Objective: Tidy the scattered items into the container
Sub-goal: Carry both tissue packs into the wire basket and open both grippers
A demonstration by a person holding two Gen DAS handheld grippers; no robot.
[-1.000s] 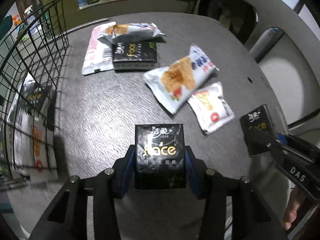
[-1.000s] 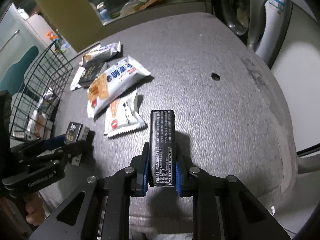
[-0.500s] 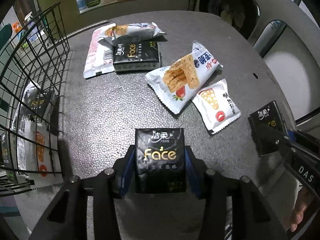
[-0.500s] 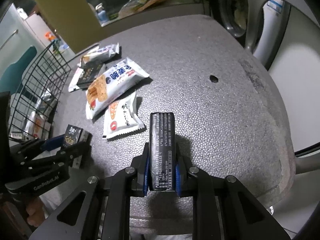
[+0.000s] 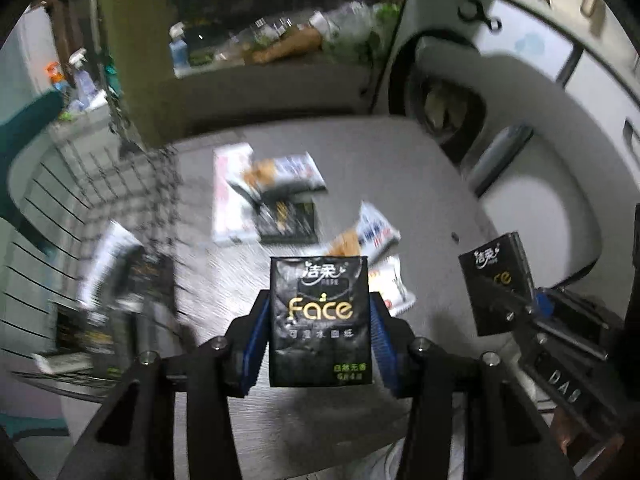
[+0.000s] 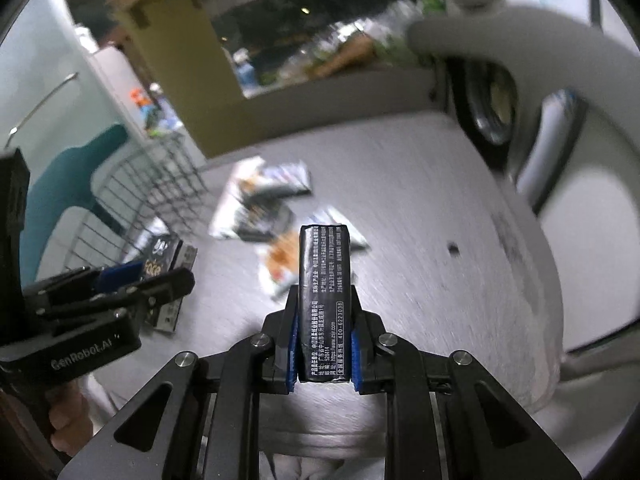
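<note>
My left tool is clamped across the broad face of a black "Face" tissue pack, blue pads pressing its two side edges, so the label faces me and the pack stands upright, clear of the table. My right tool is clamped on a second black tissue pack, this one taken by its flat faces, so I see only the narrow printed edge between the pads. I judge the thin-way grip suits that pack because it lets the jaws stand close together.

Both packs hang above the grey table, one in each tool, so I can carry two at once to the container. The wire basket stands at the table's left edge and already has packets inside, though the blur hides which.

Further out, items remain scattered: a white snack packet just beyond my left pack, a larger biscuit packet behind it, then a third black tissue pack lying flat with white wrappers overlapping it. Those, I reckon, come next.
</note>
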